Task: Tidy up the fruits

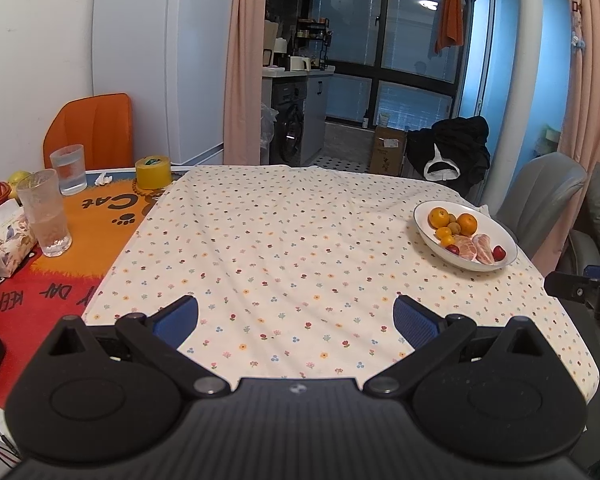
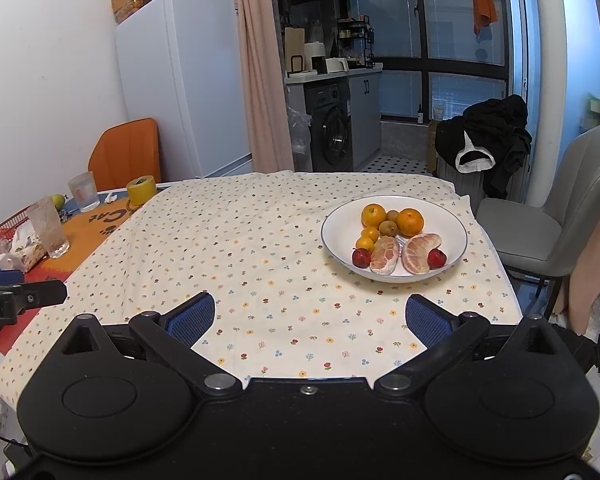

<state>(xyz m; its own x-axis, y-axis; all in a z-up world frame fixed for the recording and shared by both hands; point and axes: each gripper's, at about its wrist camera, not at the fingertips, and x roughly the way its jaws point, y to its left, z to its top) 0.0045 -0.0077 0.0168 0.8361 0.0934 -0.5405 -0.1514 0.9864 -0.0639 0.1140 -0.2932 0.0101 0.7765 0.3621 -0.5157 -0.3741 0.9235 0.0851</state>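
Right tool point(image 2: 310, 320) agape; fruit plate point(image 2: 340, 236) ahead-right.

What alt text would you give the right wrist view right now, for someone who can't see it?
A white plate of fruit sits on a floral tablecloth: two oranges, two peeled citrus halves, small kiwis and two red fruits. The open, empty right gripper hangs short of the plate. Two glasses and a yellow tape roll stand far left.
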